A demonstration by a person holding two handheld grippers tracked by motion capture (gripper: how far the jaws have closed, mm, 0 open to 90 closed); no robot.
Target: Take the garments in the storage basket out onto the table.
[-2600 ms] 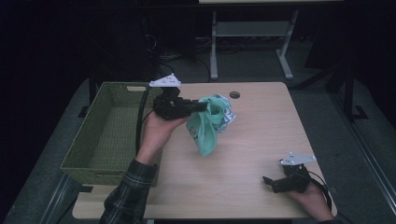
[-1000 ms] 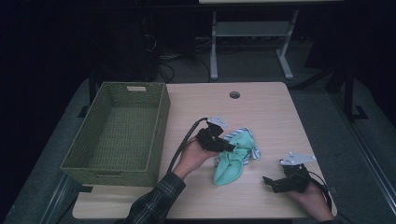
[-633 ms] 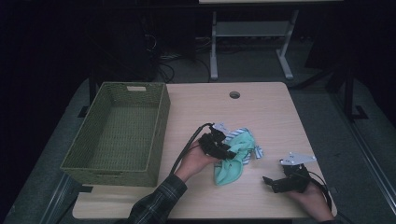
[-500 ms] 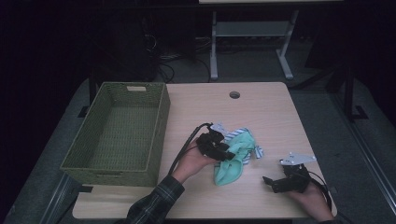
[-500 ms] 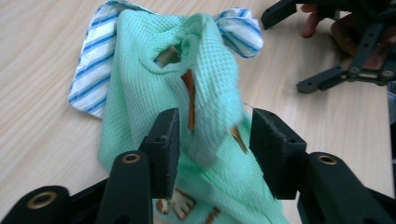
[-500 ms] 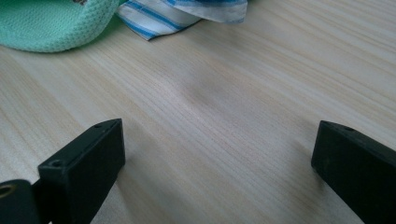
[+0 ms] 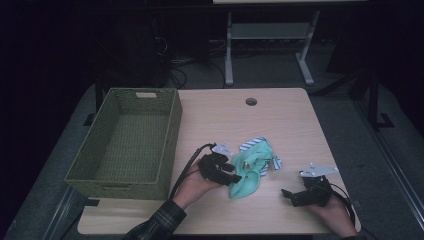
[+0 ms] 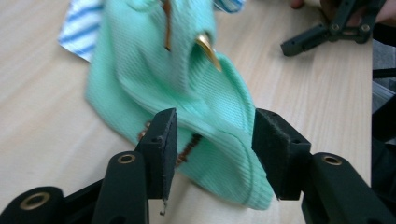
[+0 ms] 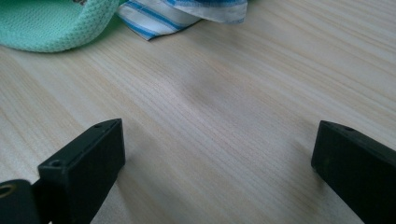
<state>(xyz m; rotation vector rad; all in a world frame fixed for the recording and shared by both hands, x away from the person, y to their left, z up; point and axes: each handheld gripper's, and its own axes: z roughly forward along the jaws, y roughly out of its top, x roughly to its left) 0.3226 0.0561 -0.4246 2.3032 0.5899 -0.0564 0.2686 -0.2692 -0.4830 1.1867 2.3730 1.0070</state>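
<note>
Lying crumpled on the pale wooden table, the soft mint-green knitted garment sits to the right of the green woven rectangular basket, well apart from its wall. A blue-and-white striped cloth lies touching the garment on its far side.

The left gripper rests just at the garment's near-left edge, between it and the basket. Its jaws have just been opening and now stand about half apart, with a fold of the knit between them but the pads not pressing on it: the garment is let go. The right gripper hovers low over bare wood well to the right of the garment, jaws spread wide and holding nothing.

The garment looks light, limp and easy to snag; it will sag and trail from any single pinch. A small golden fitting and brownish trim on it seem likely to catch. A thick bunched fold near its middle looks the safest place to take hold, rather than a thin hem.
</note>
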